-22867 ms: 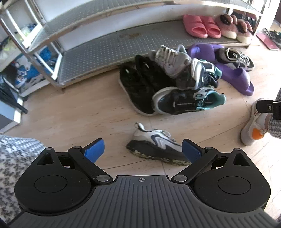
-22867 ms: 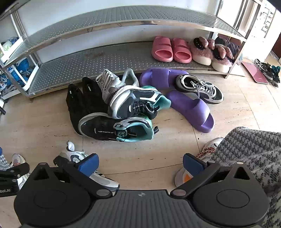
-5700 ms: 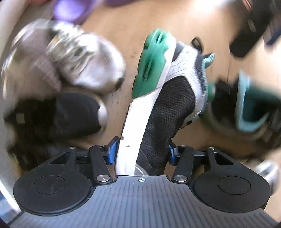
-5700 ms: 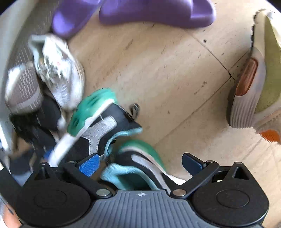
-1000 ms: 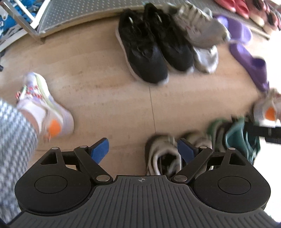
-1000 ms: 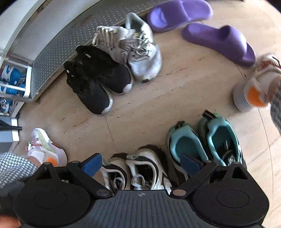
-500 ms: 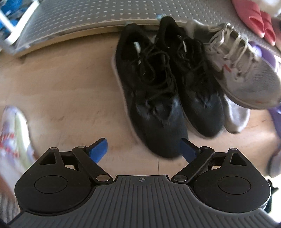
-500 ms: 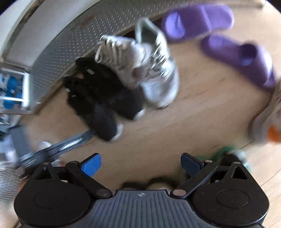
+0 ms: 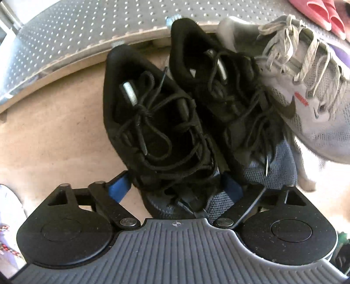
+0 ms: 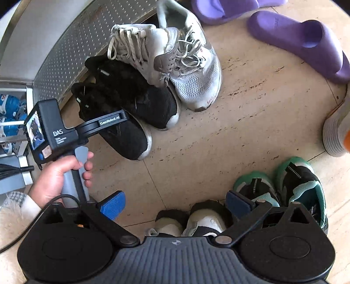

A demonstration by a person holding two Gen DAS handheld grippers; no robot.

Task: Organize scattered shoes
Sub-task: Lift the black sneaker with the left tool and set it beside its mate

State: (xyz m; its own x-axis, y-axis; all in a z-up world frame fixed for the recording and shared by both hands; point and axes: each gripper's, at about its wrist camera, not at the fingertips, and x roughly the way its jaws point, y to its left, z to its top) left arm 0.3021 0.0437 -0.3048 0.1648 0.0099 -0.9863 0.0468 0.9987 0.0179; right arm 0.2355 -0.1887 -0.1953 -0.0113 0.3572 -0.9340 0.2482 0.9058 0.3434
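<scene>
Two black lace-up sneakers lie side by side on the floor in front of the shelf. My left gripper [image 9: 176, 185] points straight down over the left black sneaker [image 9: 153, 131], near its toe. Its jaws are closing with that shoe between the blue pads; the right pad sits wedged against the other black sneaker [image 9: 229, 98]. A grey sneaker [image 9: 306, 98] leans on that second black one. In the right wrist view a hand [image 10: 59, 174] holds the left gripper's body [image 10: 52, 131] over the black pair [image 10: 122, 133]. My right gripper [image 10: 176, 204] hangs open above the floor, holding nothing.
A metal shoe shelf [image 9: 76, 37] runs behind the shoes, with pink slippers [image 9: 317, 11] on it. Purple slides [image 10: 301, 41] lie at the top right. A teal pair [image 10: 301, 185] and a white-and-black pair [image 10: 203, 220] stand lined up under my right gripper. The person's own shoe [image 10: 336, 131] is at the right edge.
My left gripper has come down and forward onto the left black sneaker, and its jaws have narrowed around it. The hand with that gripper now shows clearly in the right wrist view.
</scene>
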